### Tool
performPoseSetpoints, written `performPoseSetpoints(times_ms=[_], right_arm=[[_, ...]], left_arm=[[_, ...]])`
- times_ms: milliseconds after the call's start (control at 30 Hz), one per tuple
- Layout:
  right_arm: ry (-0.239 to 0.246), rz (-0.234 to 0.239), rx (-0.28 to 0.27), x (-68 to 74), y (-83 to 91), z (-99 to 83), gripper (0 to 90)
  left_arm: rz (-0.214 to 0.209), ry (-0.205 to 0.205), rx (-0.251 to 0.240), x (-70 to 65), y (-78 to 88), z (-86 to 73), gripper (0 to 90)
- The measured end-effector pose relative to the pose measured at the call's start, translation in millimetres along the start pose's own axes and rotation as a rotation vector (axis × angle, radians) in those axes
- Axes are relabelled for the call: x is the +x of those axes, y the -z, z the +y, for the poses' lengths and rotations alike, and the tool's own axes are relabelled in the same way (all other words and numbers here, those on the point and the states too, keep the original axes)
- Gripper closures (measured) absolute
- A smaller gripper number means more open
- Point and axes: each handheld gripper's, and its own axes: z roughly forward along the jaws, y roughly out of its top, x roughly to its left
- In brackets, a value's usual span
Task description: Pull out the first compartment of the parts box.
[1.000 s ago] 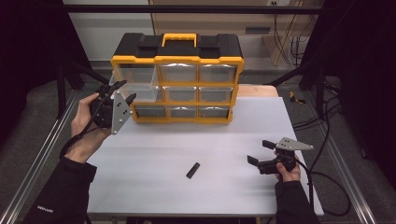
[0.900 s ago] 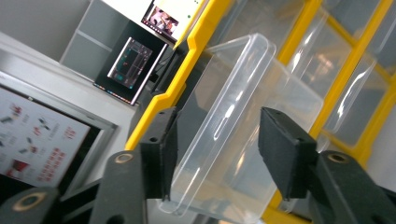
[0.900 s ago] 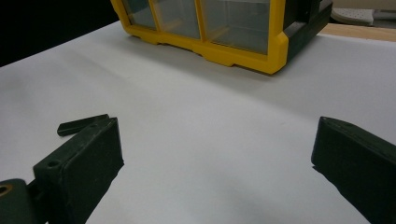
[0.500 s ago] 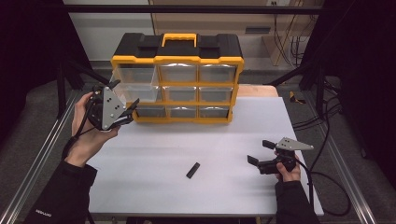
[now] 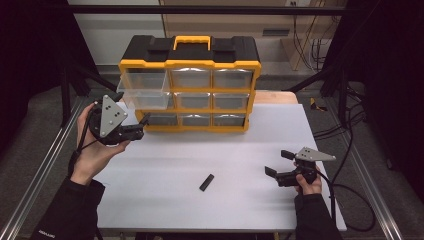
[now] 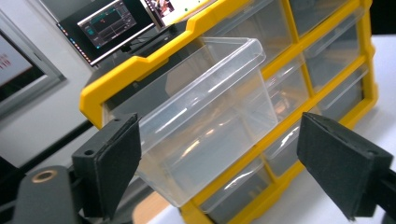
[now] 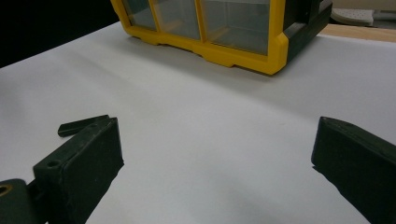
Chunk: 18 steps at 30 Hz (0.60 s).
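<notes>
Drawer (image 5: 142, 92) at upper left stands pulled out; the left gripper (image 5: 141, 125), jaws just opening, has let go. Next, the small black part (image 5: 206, 182) at frame centre calls for the open, empty right gripper (image 5: 278, 163).

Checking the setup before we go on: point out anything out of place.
The clear drawer at the organizer's left end sticks far out while the others sit flush. A small black piece lies loose on the table.

My jaws are black, matt and a bit rough, like hard foam. The drawer (image 6: 205, 126) is clear, shiny plastic. The box (image 5: 190, 85) has a smooth yellow plastic frame and a black plastic top. The table (image 5: 165, 165) is white, smooth and matt. My plate (image 5: 111, 115) looks like dull grey metal.
</notes>
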Motion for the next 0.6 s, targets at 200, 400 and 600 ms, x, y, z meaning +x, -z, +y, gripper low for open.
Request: performPoseSetpoints(times_ms=[200,400,600], right_arm=[[0.0,-0.002,-0.001,0.1,-0.2,-0.1,2.1],[-0.002,-0.001,0.0,0.2,0.0,0.0,2.1],[-0.001,0.0,0.001,0.1,0.0,0.0,2.1]], left_arm=[[-0.018,0.082,-0.014,-2.9,0.9,-7.2,9.4],[-0.042,0.141,-0.016,-6.9,0.5,-16.9,7.8],[-0.063,0.21,-0.022,-11.5,-1.5,-28.8,5.8]])
